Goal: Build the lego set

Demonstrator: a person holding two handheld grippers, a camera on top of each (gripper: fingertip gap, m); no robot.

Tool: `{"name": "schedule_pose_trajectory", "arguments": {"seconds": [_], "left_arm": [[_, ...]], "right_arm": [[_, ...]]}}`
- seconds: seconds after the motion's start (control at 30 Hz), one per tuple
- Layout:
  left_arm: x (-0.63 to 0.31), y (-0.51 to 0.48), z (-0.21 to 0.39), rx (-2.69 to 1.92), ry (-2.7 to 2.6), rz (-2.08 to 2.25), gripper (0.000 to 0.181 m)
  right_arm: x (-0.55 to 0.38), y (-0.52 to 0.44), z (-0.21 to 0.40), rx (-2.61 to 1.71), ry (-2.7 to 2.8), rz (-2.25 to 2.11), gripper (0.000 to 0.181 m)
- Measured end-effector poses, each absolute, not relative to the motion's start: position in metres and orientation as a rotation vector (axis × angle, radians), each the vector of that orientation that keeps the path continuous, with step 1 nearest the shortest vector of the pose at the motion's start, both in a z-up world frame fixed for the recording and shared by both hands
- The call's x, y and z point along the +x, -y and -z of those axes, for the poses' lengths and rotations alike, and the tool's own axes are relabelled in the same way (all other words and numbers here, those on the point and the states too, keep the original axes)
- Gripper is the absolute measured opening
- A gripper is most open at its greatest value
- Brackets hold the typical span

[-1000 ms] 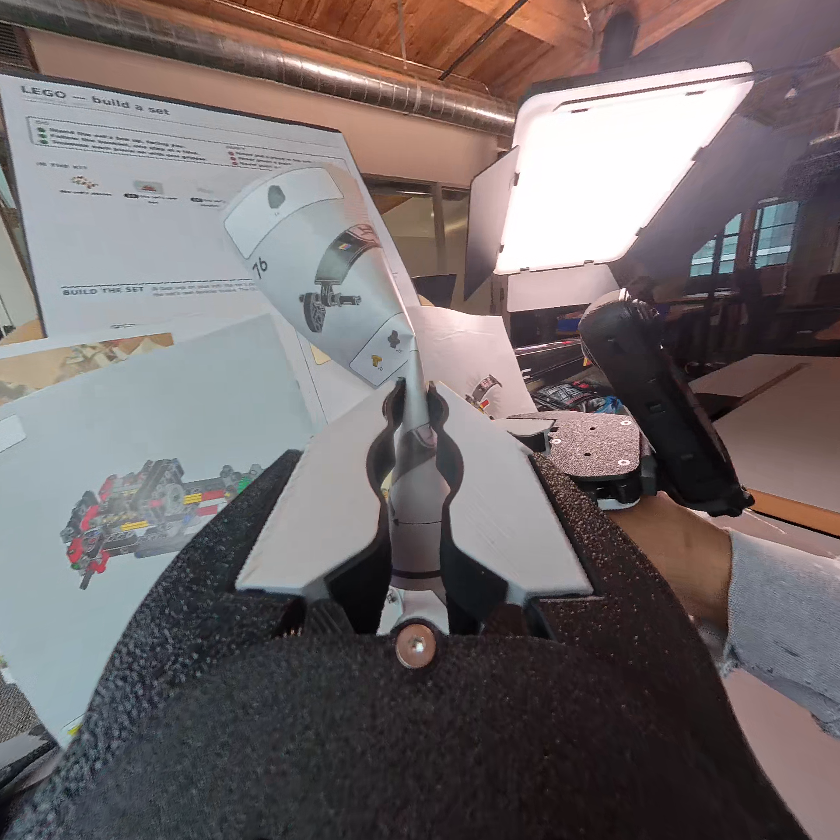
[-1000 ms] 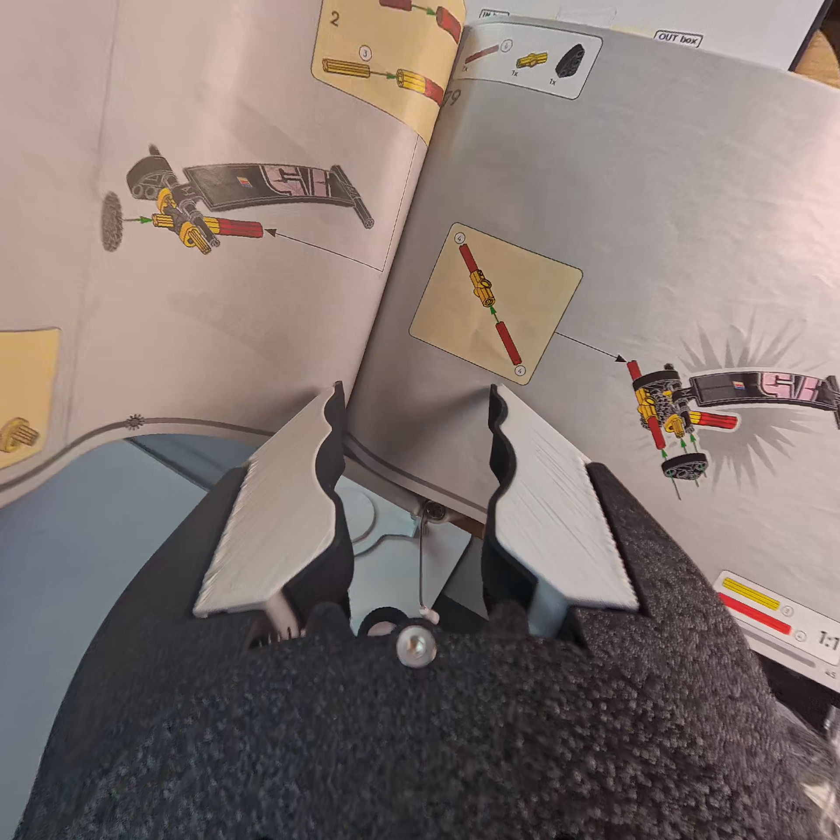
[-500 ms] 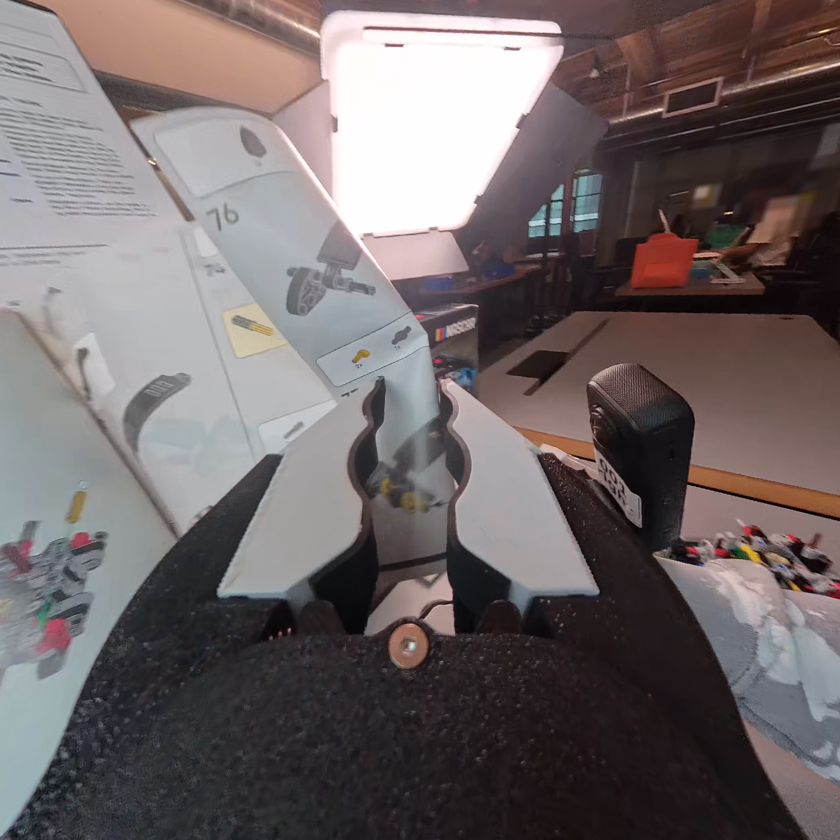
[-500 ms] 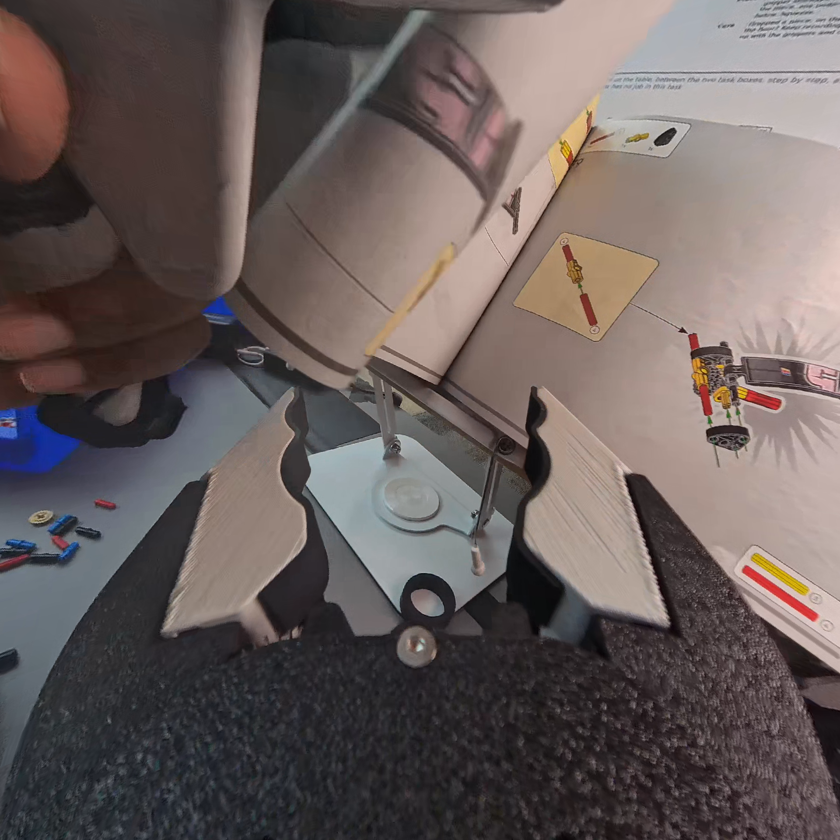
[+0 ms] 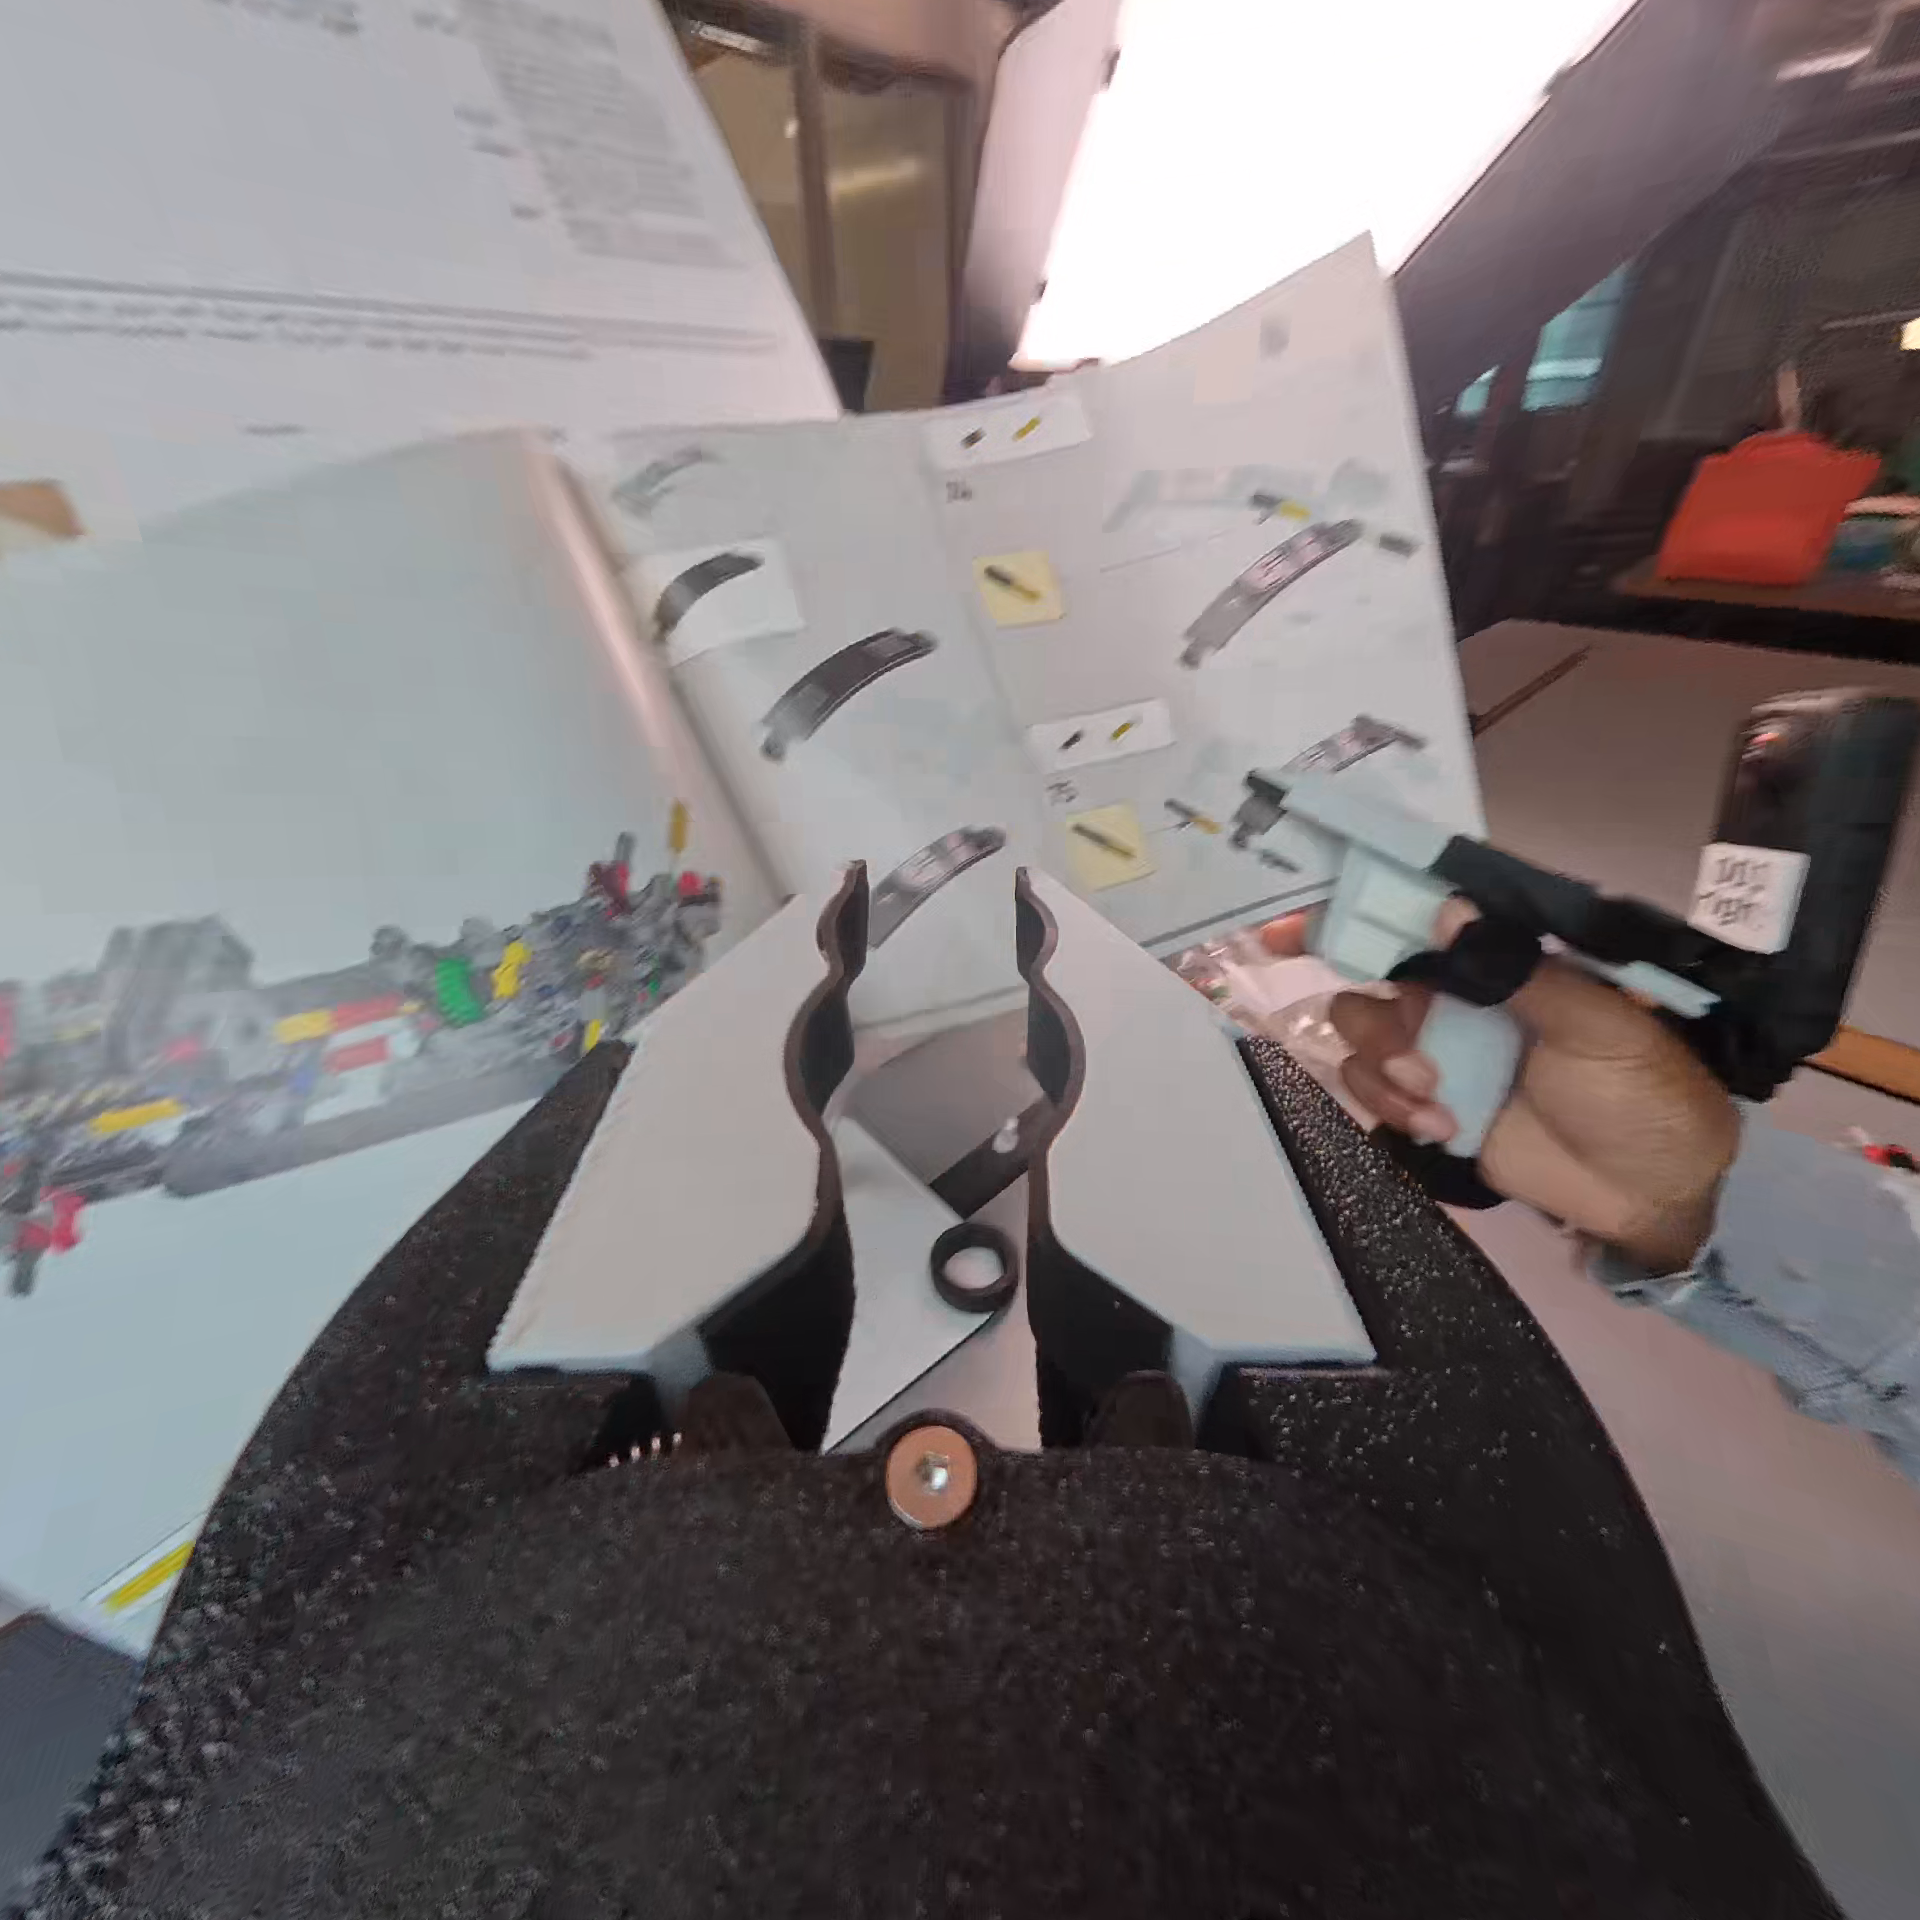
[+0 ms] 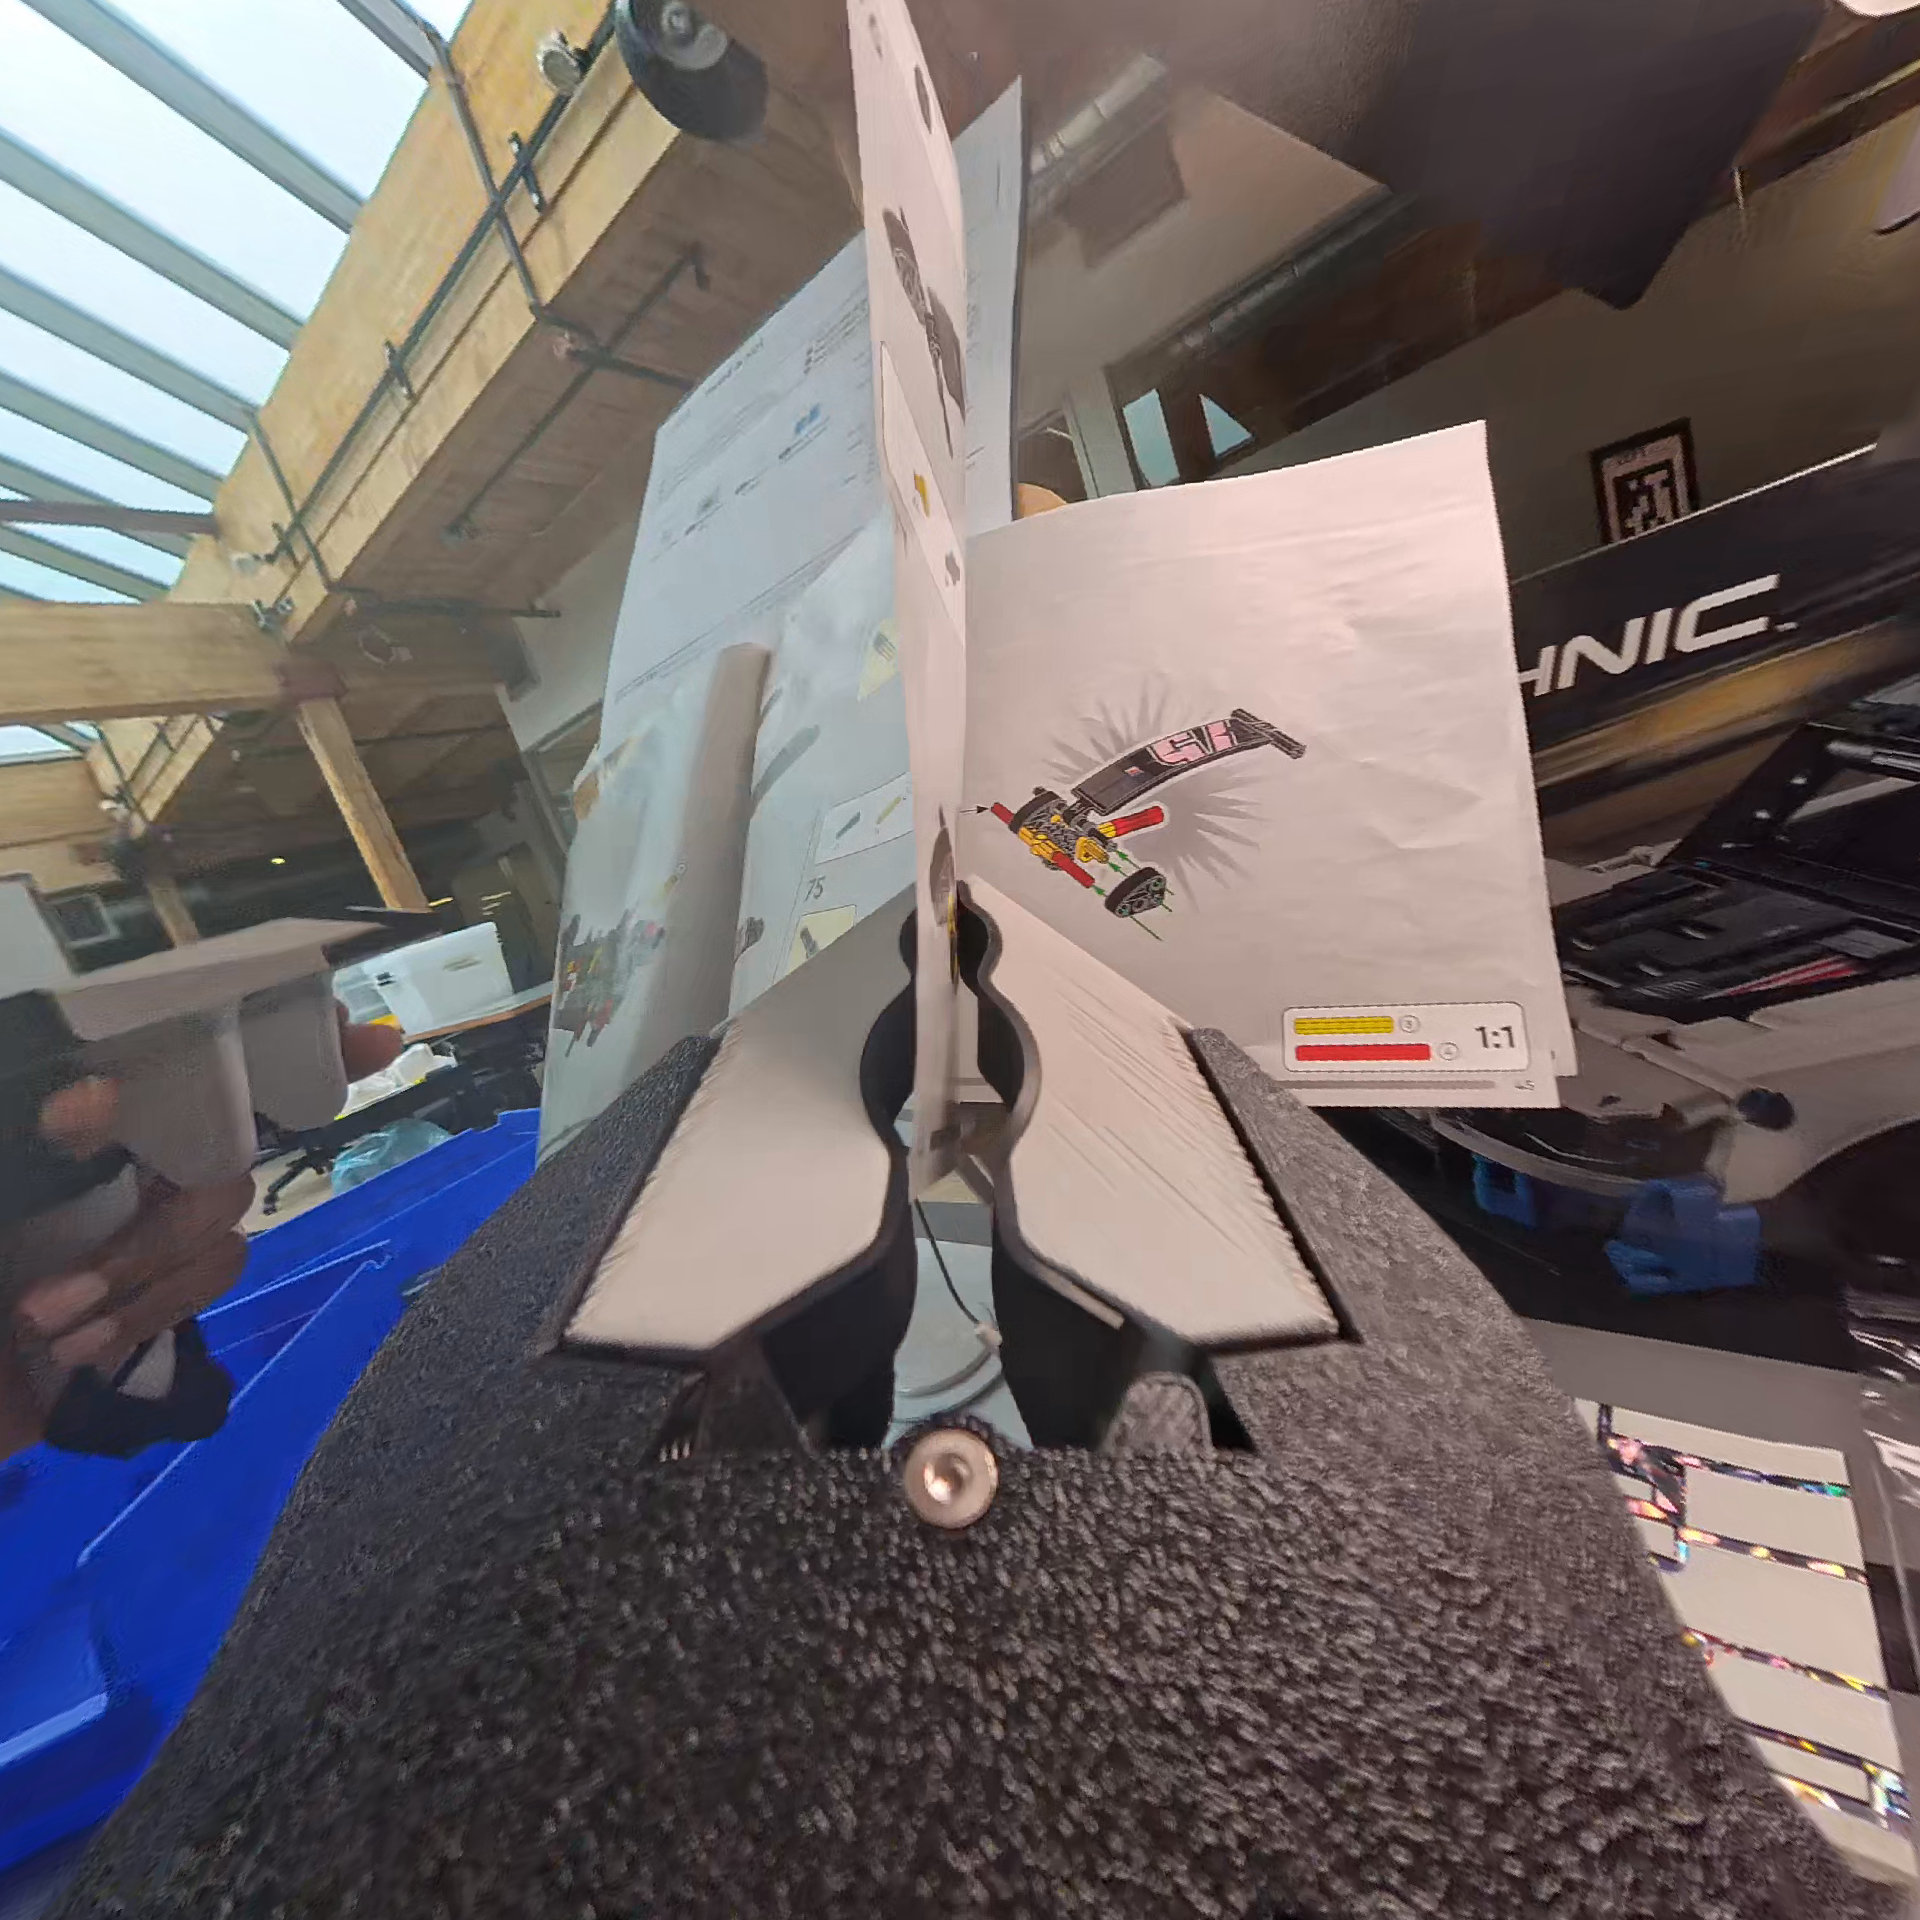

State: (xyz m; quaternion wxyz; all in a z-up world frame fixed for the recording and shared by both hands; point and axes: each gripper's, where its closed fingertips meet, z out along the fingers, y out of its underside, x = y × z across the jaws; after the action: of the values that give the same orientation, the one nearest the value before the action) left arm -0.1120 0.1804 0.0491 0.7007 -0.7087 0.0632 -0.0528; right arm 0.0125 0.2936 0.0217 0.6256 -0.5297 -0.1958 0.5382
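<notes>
The instruction booklet (image 5: 935, 644) stands open on a stand in front of me. My left gripper (image 5: 937, 894) is open and empty, its jaws a little apart, just short of the booklet's lower edge. A small black ring (image 5: 974, 1270) lies on the stand's white base plate (image 5: 894, 1226) between the fingers. My right gripper (image 6: 951, 909) is shut on one booklet page (image 6: 914, 312), which stands edge-on between its jaws. It also shows in the left wrist view (image 5: 1340, 831), at the page's right edge. The booklet's right-hand page (image 6: 1299, 644) shows a drawn sub-assembly.
A printed task sheet (image 5: 312, 187) stands behind the booklet. A blue bin (image 6: 260, 1455) is low on the left, next to the hand holding the left gripper (image 6: 125, 1174). A black set box (image 6: 1683, 634) is on the right. A bright lamp panel (image 5: 1247, 135) hangs behind.
My left gripper has let go of the page and opened. My right gripper, open before, has shut on the page and holds it upright.
</notes>
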Motion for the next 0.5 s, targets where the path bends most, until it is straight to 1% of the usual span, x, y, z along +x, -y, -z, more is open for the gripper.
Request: {"name": "schedule_pose_trajectory", "arguments": {"seconds": [0.03, 0.2, 0.43, 0.5], "left_arm": [[-0.131, -0.184, -0.035, -1.630, -0.100, 0.056, 0.027], [-0.190, -0.195, 0.012, -1.782, -0.018, -0.176, 0.020], [-0.224, -0.207, 0.021, -1.817, -0.046, -0.406, 0.017], [-0.230, -0.210, 0.022, -1.819, -0.059, -0.439, 0.013]], "right_arm": [[0.015, -0.299, -0.020, -1.231, 0.445, -1.221, 0.000], [0.018, -0.319, -0.015, -1.285, 0.452, -1.169, 0.000], [0.015, -0.337, -0.011, -1.344, 0.506, -1.098, 0.000], [0.014, -0.339, -0.010, -1.352, 0.527, -1.081, 0.000]]}}
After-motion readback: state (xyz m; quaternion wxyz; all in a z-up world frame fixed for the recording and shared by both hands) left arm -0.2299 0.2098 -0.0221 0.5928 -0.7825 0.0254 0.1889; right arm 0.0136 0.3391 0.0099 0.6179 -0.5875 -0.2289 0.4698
